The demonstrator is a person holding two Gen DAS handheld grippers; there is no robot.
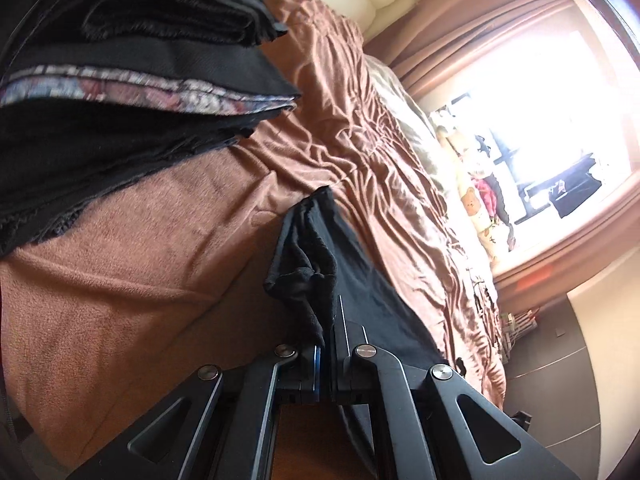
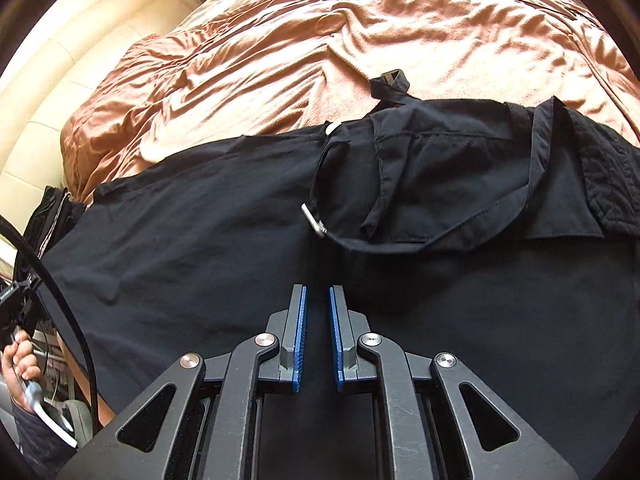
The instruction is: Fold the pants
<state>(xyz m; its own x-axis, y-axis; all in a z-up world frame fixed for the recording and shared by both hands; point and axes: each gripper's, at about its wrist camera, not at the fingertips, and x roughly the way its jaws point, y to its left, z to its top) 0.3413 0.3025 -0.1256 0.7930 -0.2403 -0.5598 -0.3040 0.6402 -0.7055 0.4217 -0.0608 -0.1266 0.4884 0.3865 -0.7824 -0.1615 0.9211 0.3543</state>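
Note:
Black pants (image 2: 200,240) lie spread across the brown bedspread (image 2: 320,20), with the waistband, a pocket flap and a metal buckle (image 2: 314,220) toward the right. My right gripper (image 2: 318,290) hovers just over the pants' middle. Its blue pads stand a narrow gap apart with nothing between them. In the left wrist view my left gripper (image 1: 330,320) is shut on a bunched edge of the black pants (image 1: 360,280), held up off the bedspread (image 1: 160,260). The fabric covers its fingertips.
A stack of folded dark clothes (image 1: 120,80) sits on the bed at upper left, also seen at the left edge as the stack (image 2: 52,208). A cream headboard (image 2: 60,80) borders the bed. A bright window (image 1: 540,100) with curtains is at right. A person's hand (image 2: 18,360) holds a handle.

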